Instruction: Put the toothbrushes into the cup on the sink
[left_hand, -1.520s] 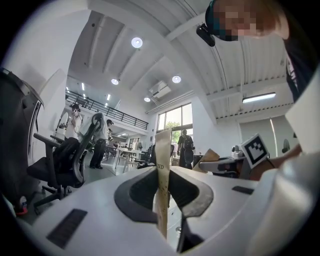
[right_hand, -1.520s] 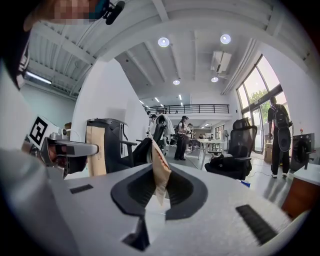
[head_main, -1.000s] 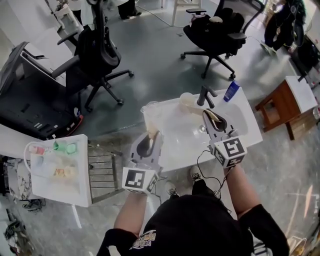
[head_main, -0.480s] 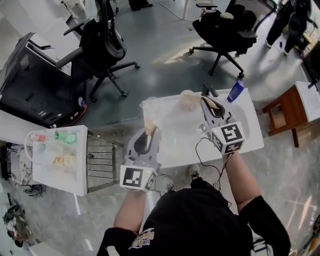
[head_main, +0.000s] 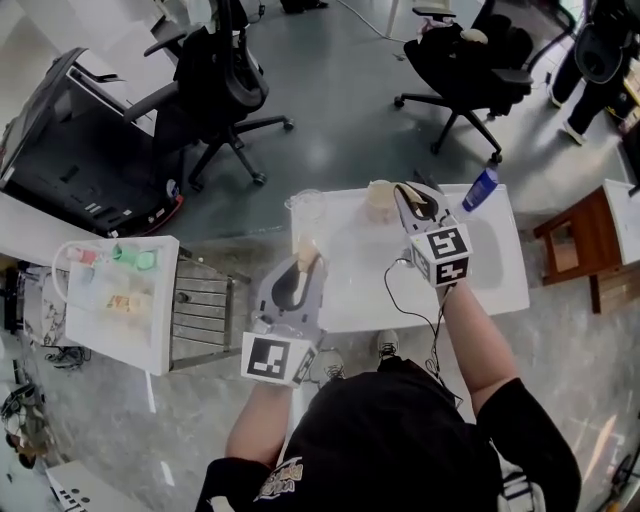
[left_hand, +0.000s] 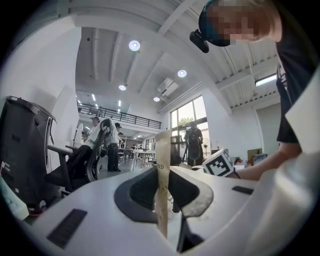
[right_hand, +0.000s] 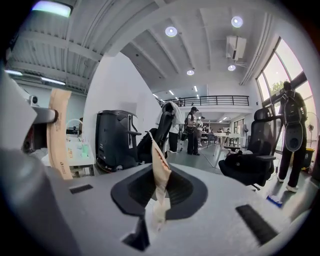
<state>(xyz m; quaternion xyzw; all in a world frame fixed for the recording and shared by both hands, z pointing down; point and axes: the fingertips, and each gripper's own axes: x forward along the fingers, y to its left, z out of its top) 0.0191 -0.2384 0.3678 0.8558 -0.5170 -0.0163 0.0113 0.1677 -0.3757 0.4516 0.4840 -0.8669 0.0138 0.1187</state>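
Over the sink (head_main: 350, 285), left gripper (head_main: 301, 270) clamps a wrapped toothbrush (left_hand: 162, 190); right gripper (head_main: 415, 203) pinches torn wrapper (right_hand: 159, 185) (presumably stripping it).

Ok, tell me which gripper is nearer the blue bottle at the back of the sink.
Right. The right gripper hovers at the far edge of the sink, just left of the blue bottle. The left gripper is at the sink's left edge, far off.
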